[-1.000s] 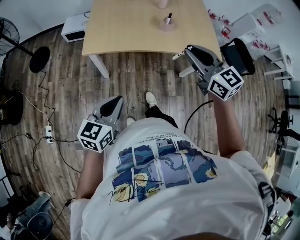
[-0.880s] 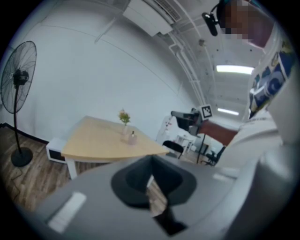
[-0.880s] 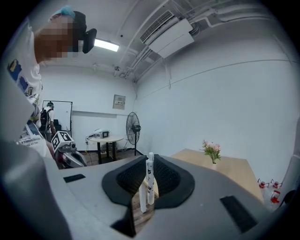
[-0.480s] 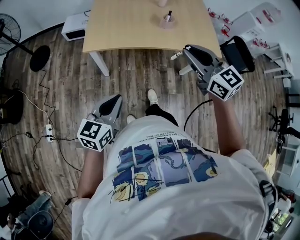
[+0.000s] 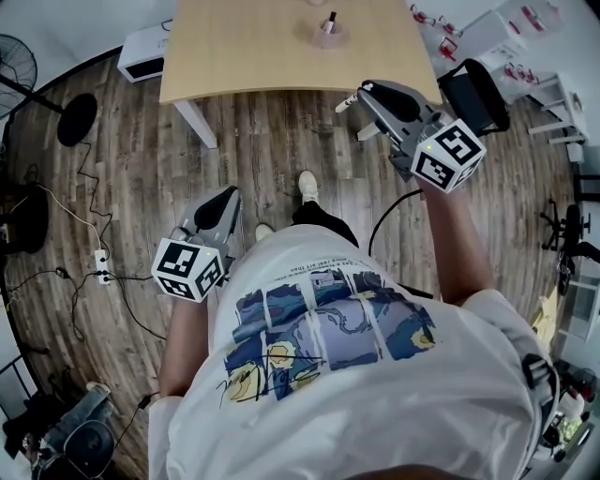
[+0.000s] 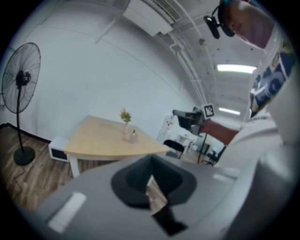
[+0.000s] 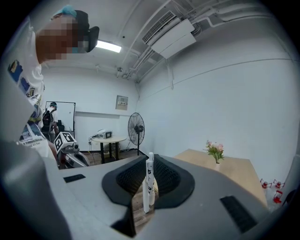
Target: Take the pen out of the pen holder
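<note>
My right gripper is raised in front of me, short of the table's near edge, shut on a white pen. The pen stands upright between the pads, and its tip pokes out to the left. The clear pen holder sits far off on the wooden table, with a dark pen standing in it. My left gripper hangs low by my left hip over the floor, its jaws together with nothing in them. A small flower vase stands beside the holder.
A black chair stands right of the table. A white box lies by the table's left corner. A standing fan, its round base, cables and a power strip lie on the wood floor at left.
My right gripper, still holding the white pen, has drifted slightly up and left in the head view. The left gripper has stayed where it was.
</note>
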